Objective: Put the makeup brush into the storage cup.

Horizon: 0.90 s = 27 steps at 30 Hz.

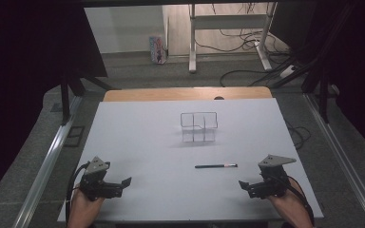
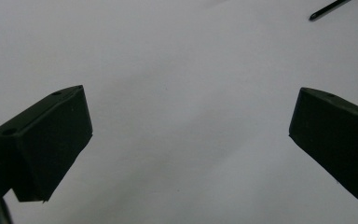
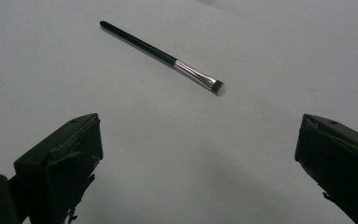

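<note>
Brush first: a thin black makeup brush (image 1: 216,166) with a shiny silver band and a small pale tip lies flat on the big white table (image 1: 138,142). It sits at about 5 o'clock on the table top, with its tip pointing to 3 o'clock.

Nearest to the person, at 7 o'clock on the table, is the left gripper (image 1: 126,182). It is black, with a grey three-cornered plate on top, and a hand holds it. Its jaws are spread wide apart. They hold nothing and touch nothing.

At 5 o'clock is the right gripper (image 1: 243,184), black too, held in the other hand. Its jaws are also spread wide, with nothing between them. The brush lies a little past it, toward 11 o'clock from it, and they do not touch.

Farther off, near the middle of the table toward 12 o'clock, stands a small see-through plastic box (image 1: 198,126) split into little compartments. It is well apart from the brush and from both grippers.

From up high you can see the box and both hands together. The right gripper view shows the brush (image 3: 163,57) up close: its silver band and flat pale hairs are easy to see, between 11 and 12 o'clock above the wide jaws. In the left gripper view the dark end of the brush handle (image 2: 328,9) shows at 1 o'clock, far from the jaws.
</note>
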Motion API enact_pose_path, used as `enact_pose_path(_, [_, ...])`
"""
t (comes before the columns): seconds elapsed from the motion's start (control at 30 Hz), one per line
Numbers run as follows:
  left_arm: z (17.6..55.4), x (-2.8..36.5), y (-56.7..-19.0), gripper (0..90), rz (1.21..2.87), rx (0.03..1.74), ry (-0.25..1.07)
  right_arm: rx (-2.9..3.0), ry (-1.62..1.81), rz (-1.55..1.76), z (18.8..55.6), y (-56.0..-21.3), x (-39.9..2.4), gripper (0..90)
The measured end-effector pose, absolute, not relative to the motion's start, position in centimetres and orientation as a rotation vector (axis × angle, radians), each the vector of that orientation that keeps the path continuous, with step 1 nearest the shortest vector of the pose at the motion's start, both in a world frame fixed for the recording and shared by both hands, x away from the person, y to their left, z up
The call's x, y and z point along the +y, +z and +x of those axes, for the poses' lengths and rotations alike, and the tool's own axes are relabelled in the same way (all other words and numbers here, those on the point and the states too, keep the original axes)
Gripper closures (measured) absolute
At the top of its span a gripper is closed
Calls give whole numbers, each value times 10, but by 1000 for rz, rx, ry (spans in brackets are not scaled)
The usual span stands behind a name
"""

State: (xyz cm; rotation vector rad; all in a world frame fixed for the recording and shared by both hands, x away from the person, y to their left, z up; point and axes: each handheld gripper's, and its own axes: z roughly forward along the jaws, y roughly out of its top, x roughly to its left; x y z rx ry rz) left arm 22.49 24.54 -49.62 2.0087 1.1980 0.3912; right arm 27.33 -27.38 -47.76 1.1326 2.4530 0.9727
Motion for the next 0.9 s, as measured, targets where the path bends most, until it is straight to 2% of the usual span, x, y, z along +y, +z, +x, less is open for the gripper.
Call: enact_pose_path(0.9, [224,246,-496,0,2019,1217,412,2522,894,1242,295,-475,-265,14])
